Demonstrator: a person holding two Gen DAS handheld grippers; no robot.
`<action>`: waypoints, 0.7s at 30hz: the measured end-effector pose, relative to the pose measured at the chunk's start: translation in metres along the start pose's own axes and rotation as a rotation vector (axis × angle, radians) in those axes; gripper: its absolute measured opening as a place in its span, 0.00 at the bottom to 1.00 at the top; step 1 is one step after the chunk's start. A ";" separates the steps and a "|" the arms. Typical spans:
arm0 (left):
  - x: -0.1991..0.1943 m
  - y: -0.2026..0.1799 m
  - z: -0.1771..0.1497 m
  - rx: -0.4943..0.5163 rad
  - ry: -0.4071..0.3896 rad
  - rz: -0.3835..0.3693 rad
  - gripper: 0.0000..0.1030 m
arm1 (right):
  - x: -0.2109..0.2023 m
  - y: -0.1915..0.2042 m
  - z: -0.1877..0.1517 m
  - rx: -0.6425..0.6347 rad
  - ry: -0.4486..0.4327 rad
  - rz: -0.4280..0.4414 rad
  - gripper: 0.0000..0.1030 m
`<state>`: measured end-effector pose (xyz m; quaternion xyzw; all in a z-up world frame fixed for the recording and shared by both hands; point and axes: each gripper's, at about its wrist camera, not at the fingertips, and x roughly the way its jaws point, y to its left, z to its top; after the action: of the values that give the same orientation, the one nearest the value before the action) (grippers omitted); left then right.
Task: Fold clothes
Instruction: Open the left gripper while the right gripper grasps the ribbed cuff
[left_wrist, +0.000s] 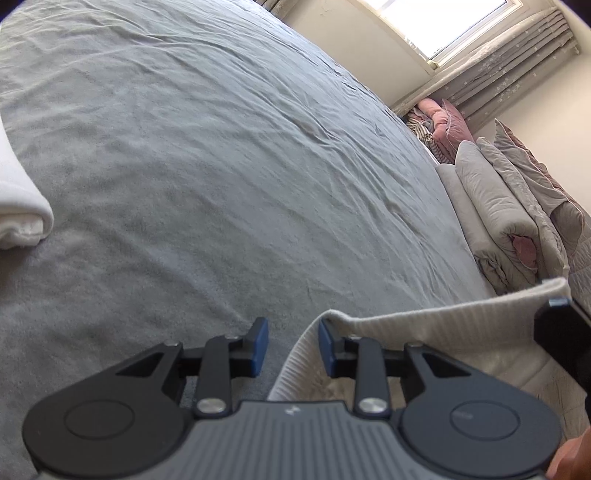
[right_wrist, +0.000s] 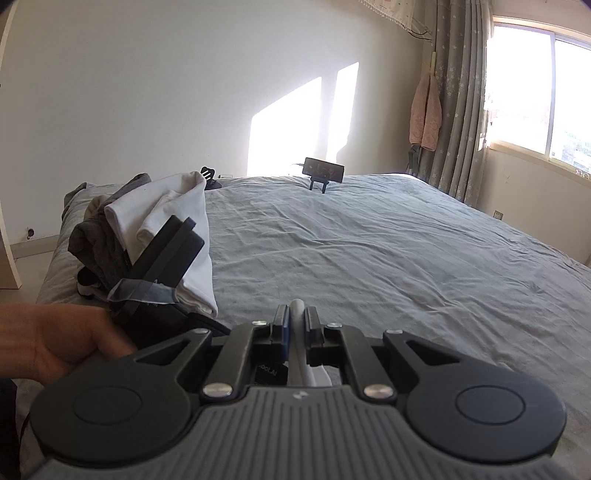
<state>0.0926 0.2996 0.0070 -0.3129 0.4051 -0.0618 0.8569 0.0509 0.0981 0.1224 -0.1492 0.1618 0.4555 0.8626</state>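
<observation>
A cream ribbed knit garment (left_wrist: 436, 328) hangs stretched from my left gripper's right finger to the right edge of the left wrist view. My left gripper (left_wrist: 293, 347) is open; the cloth's edge drapes against its right pad (left_wrist: 325, 347), and the left pad is bare. My right gripper (right_wrist: 295, 325) is shut on a fold of the same cream cloth (right_wrist: 297, 308), which sticks up between the pads. Both are held just above the grey bedsheet (right_wrist: 369, 251).
A pile of white and grey clothes (right_wrist: 147, 225) lies at the bed's left. A folded white item (left_wrist: 18, 214) lies at the left edge. Folded quilts (left_wrist: 509, 206) line the bed's far side. A small black device on a stand (right_wrist: 323, 171) sits at the bed's far edge.
</observation>
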 end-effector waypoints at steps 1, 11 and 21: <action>0.001 -0.001 0.000 0.007 0.002 0.002 0.30 | -0.002 0.007 -0.002 -0.016 -0.001 0.022 0.07; -0.012 0.017 0.006 -0.035 0.070 -0.011 0.26 | 0.007 0.044 -0.036 -0.009 0.064 -0.006 0.09; -0.031 0.017 0.009 -0.046 0.053 -0.044 0.31 | 0.032 0.073 -0.051 -0.046 0.150 -0.086 0.19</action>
<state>0.0761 0.3291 0.0220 -0.3397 0.4222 -0.0795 0.8367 -0.0004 0.1406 0.0545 -0.2094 0.2091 0.4090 0.8632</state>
